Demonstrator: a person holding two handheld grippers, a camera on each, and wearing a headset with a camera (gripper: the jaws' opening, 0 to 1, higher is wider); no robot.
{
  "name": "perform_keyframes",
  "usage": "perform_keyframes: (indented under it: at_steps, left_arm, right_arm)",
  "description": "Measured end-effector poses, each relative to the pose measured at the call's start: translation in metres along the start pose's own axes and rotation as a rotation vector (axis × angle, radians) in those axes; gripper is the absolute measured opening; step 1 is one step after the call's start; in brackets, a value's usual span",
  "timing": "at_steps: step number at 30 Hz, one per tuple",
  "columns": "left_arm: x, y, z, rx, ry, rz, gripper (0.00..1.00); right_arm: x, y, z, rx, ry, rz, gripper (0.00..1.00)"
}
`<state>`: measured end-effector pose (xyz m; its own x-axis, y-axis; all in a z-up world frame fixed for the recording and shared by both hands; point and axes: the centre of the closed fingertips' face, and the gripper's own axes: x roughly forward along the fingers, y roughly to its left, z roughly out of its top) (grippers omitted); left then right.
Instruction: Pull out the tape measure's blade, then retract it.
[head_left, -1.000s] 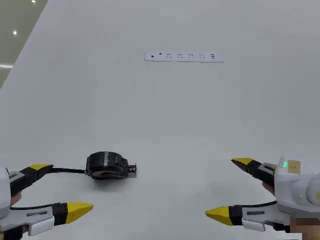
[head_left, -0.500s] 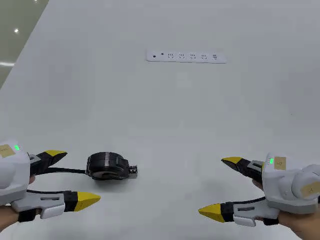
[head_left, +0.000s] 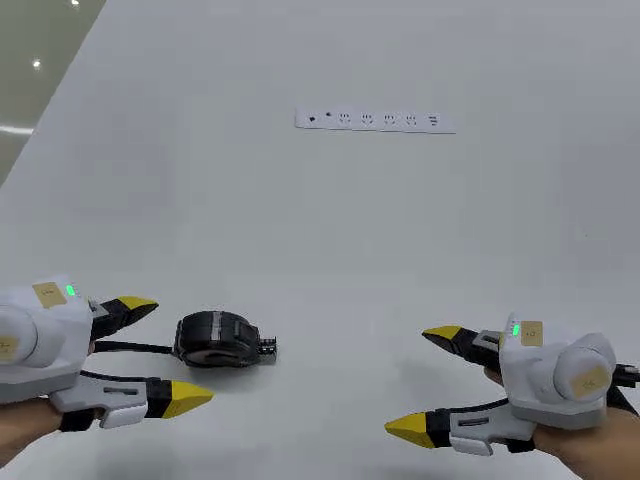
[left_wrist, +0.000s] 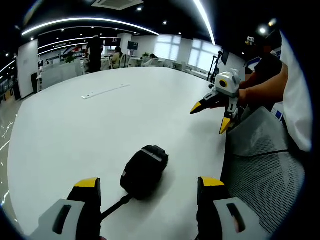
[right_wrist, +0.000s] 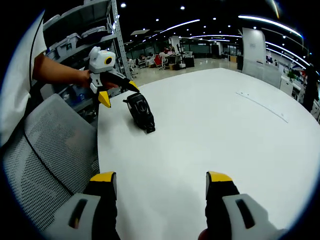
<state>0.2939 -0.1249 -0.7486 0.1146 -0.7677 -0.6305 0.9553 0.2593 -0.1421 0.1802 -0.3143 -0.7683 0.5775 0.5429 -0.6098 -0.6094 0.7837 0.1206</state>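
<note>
A black tape measure (head_left: 218, 338) lies on the white table, with its blade end (head_left: 266, 347) pointing right and a black strap trailing left. My left gripper (head_left: 170, 352) is open just left of it, yellow tips flanking the strap. In the left gripper view the tape measure (left_wrist: 144, 171) sits just ahead, between the jaws. My right gripper (head_left: 425, 382) is open, well to the right with nothing between its tips. The right gripper view shows the tape measure (right_wrist: 140, 112) far off beside the left gripper (right_wrist: 117, 93).
A white power strip (head_left: 374, 121) lies flat at the far middle of the table (head_left: 330, 230). A grey mesh chair (right_wrist: 42, 150) stands at the table's near edge. Shelving and other people are in the room behind.
Both grippers have come forward and inward. The left one has closed in on the tape measure's strap side. The tape measure has not moved.
</note>
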Motion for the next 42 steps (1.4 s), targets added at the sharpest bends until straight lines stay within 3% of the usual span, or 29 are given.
perform_keyframes:
  at_steps: [20,42]
  left_arm:
    - [0.019,0.012,-0.007,0.065,0.032,-0.047,0.65]
    - [0.031,0.008,-0.013,0.149,0.083,-0.112,0.40]
  right_arm:
    - [0.023,-0.006,0.006,-0.038,-0.007,0.034,0.71]
    - [0.033,-0.006,0.013,-0.045,-0.002,0.064,0.69]
